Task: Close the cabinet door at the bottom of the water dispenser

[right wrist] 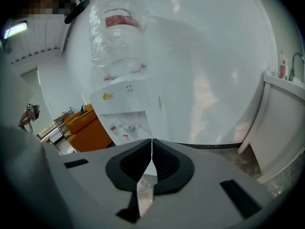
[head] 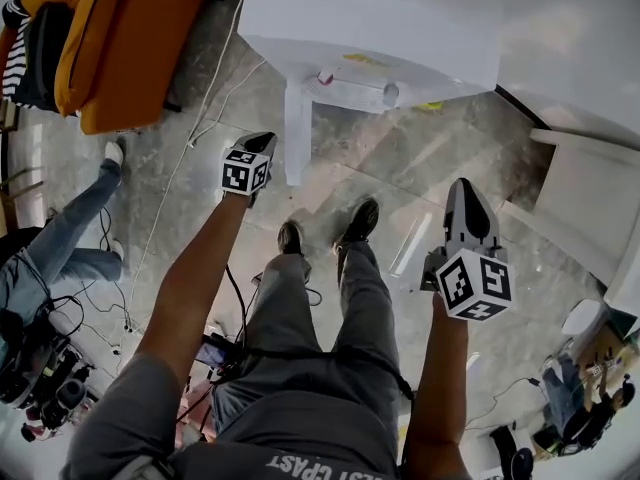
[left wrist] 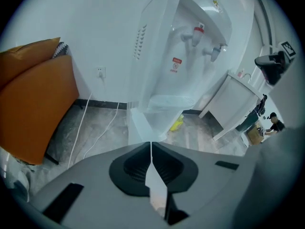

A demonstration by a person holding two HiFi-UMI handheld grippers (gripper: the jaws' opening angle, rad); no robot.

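- The water dispenser stands ahead of both pairs of jaws. Its bottom cabinet door is swung out toward the person and seen edge-on, so it is not closed.
- The left gripper has its jaws pressed together with nothing between them. The door's free edge lies just to the right of their tips, near but apparently not touching.
- The right gripper also has its jaws together and empty. It hangs well apart from the door, with the dispenser ahead and to the left of its tips.
- As I judge it, none of the closing is done. What remains is for the left jaws to meet the door's outer face and push it round until it sits flush.
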